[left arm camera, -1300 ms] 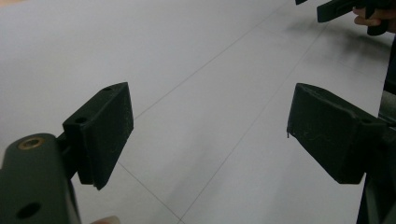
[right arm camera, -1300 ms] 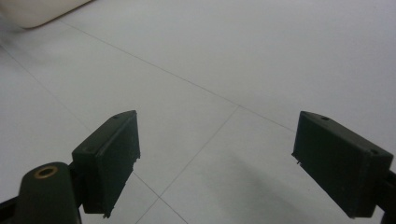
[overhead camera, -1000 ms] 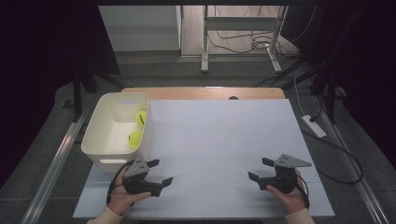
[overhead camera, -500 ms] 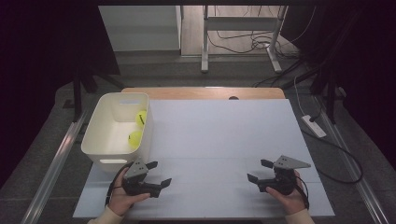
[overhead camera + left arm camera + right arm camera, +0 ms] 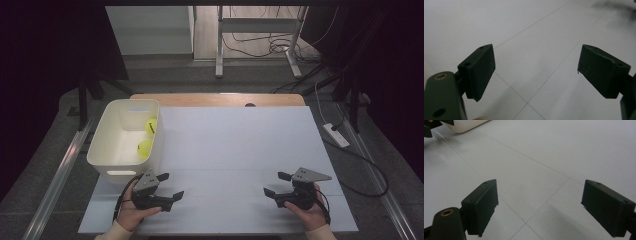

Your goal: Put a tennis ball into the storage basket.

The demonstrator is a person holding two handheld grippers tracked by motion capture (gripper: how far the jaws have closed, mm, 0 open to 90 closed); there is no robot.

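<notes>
My left gripper (image 5: 171, 185) rests in a hand near the table's front left, just in front of the white bin (image 5: 102, 137). Its jaws stand open with nothing between them. In the left gripper view the left gripper (image 5: 536, 67) frames bare white tabletop. My right gripper (image 5: 274, 183) is held near the front right, jaws also open and pointing left across the table. In the right gripper view the right gripper (image 5: 540, 205) has only white surface between its pads. Two yellow-green balls (image 5: 151, 126) (image 5: 145, 147) lie inside the bin along its right wall.
White sheets cover the table (image 5: 235, 145), with a wooden strip (image 5: 215, 99) along the far edge. The bin's corner (image 5: 464, 125) and the other gripper (image 5: 429, 128) appear at the top left of the right gripper view. A power strip (image 5: 336, 135) lies off the table's right side.
The left hand and its gripper have drifted very slightly toward the near edge. The right gripper has stayed almost still. Both stay open.
</notes>
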